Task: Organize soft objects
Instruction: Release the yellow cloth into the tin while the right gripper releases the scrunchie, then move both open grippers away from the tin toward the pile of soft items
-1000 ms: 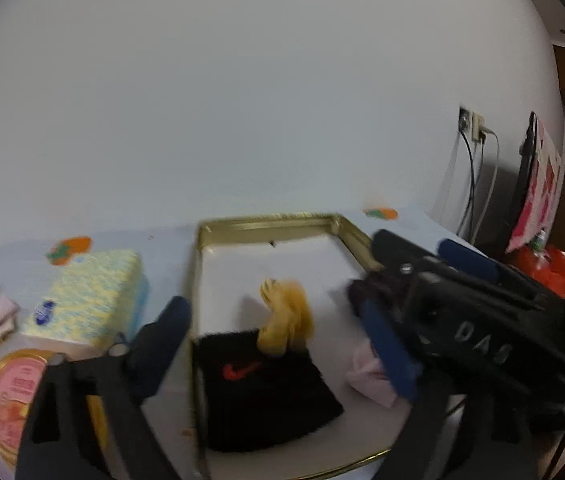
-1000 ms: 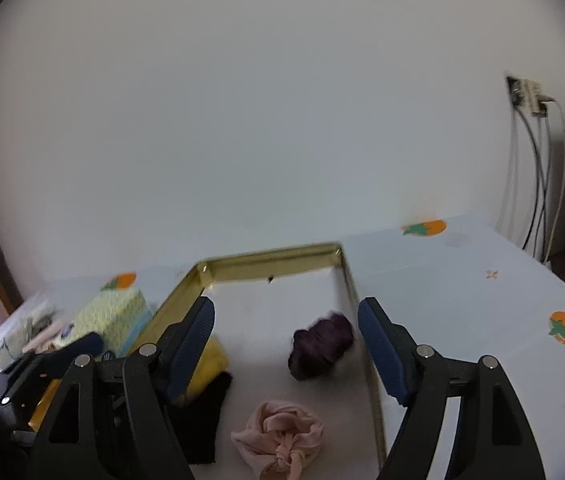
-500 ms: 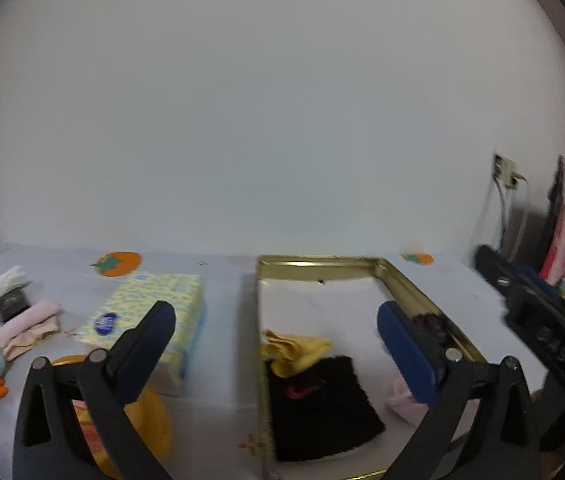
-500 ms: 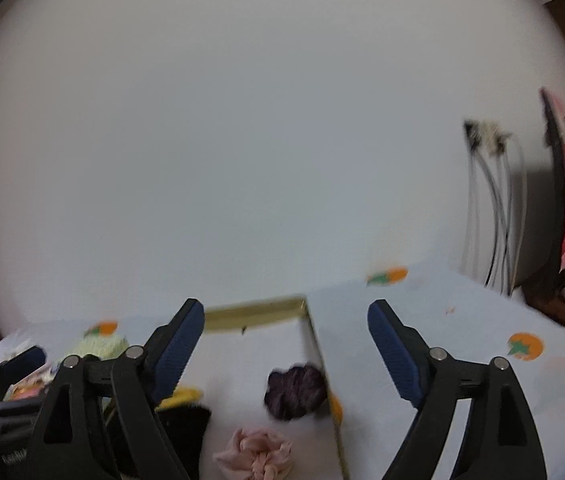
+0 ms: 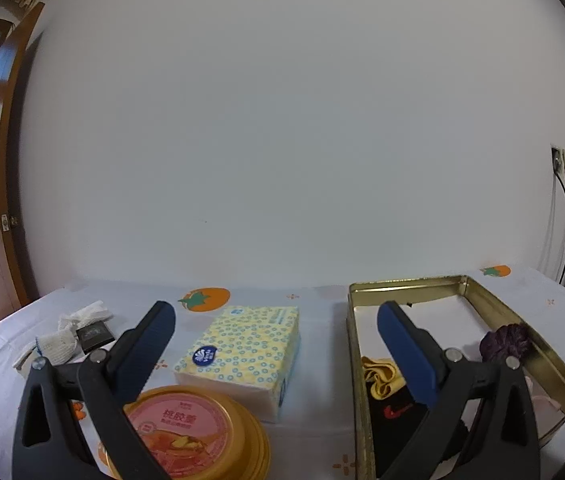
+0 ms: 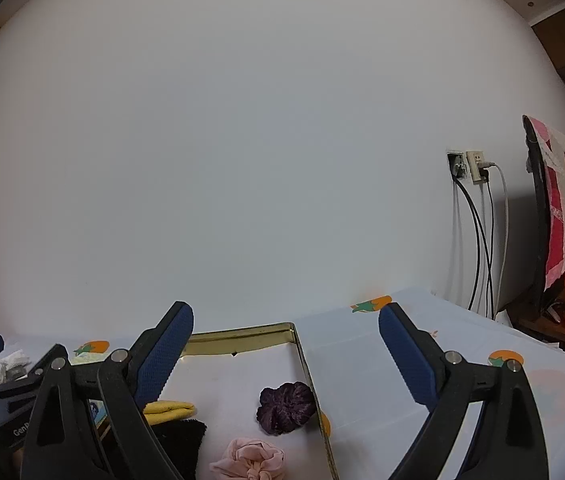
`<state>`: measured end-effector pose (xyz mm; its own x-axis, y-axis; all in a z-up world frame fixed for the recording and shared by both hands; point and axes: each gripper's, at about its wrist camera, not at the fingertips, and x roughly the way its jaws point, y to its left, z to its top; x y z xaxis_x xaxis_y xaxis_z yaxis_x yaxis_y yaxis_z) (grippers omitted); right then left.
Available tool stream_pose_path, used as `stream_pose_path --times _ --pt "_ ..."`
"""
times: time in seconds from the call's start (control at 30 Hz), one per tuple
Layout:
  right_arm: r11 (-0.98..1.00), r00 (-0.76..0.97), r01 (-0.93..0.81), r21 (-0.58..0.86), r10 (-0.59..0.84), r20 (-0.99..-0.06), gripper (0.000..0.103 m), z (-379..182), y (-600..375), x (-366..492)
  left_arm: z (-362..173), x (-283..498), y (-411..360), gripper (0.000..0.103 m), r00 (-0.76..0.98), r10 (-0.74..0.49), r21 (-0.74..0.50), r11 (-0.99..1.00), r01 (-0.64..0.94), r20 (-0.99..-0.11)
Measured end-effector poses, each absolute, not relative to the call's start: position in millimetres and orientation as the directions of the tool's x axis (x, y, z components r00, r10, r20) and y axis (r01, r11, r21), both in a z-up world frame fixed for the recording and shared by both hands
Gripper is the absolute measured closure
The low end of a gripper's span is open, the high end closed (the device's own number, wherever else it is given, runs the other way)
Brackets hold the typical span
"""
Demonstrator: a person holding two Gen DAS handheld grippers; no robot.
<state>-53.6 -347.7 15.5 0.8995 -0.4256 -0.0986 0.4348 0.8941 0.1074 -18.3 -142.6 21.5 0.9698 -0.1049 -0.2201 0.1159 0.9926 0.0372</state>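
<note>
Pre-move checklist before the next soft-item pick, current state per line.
1. Left gripper open, nothing between the fingers: ok.
2. Right gripper jaws have just been opening, nothing between them: ok.
3. Gold tin open, bare floor at its far end: ok.
4. Purple scrunchie, pink scrunchie, yellow cloth, black wristband inside the tin: ok.
5. White cloths lie outside the tin: not ok.
6. Whether they count as task items: cannot tell.

Both tongs, left [image 5: 274, 336] and right [image 6: 286, 334], have spread wide and empty, swinging left off the tin [image 5: 522, 320].
</note>
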Motion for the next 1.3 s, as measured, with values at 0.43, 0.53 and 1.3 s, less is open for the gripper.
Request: stream_pose_path --times 0.43,0.53,1.3 --pt "0.871 0.883 0.469 0.144 -0.465 -0.061 0.007 20 -345 -74 18 -17 -121 0.001 0.961 -0.101 -0.009 0.995 0.102 -0.256" --pt "0.865 0.876 0.482 0.142 -0.48 -0.053 0.007 22 -344 -77 19 -21 -116 0.001 0.964 -0.109 -0.004 0.994 0.112 -0.241" --pt "0.89 0.907 0.417 0.183 -0.397 -0.139 0.007 13 -277 -69 19 -22 -57 0.001 0.962 -0.151 -0.011 0.988 0.153 -0.228"
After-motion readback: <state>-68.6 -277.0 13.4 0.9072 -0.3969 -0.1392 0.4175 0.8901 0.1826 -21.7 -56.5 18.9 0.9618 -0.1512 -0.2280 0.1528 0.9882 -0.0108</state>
